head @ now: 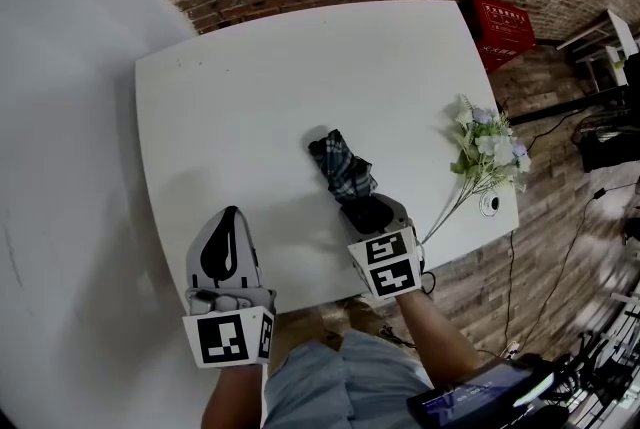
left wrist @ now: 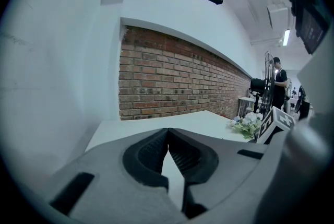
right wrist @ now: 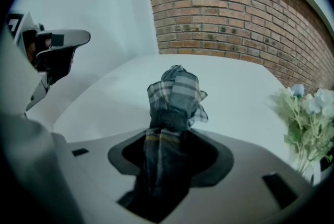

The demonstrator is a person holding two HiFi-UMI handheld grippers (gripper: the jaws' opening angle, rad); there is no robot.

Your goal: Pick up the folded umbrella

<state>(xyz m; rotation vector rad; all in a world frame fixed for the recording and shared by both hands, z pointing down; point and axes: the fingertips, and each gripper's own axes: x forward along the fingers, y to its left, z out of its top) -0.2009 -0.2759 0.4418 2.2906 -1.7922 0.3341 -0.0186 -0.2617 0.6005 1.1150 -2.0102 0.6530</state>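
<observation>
The folded umbrella (head: 342,167), a dark plaid bundle, lies on the white table (head: 280,77) near its front edge, its far end pointing away from me. My right gripper (head: 365,212) points steeply down over its near end. In the right gripper view the plaid fabric (right wrist: 175,95) fills the gap between the jaws of that gripper (right wrist: 169,137), which are closed onto it. My left gripper (head: 232,212) hovers at the table's front left, well apart from the umbrella. Its tips meet with nothing between them (left wrist: 168,131).
A bunch of artificial flowers (head: 488,152) lies at the table's right edge, close to the right gripper. A red crate (head: 500,27) stands on the floor by the brick wall. A white wall runs along the left. A person (left wrist: 279,87) stands far off.
</observation>
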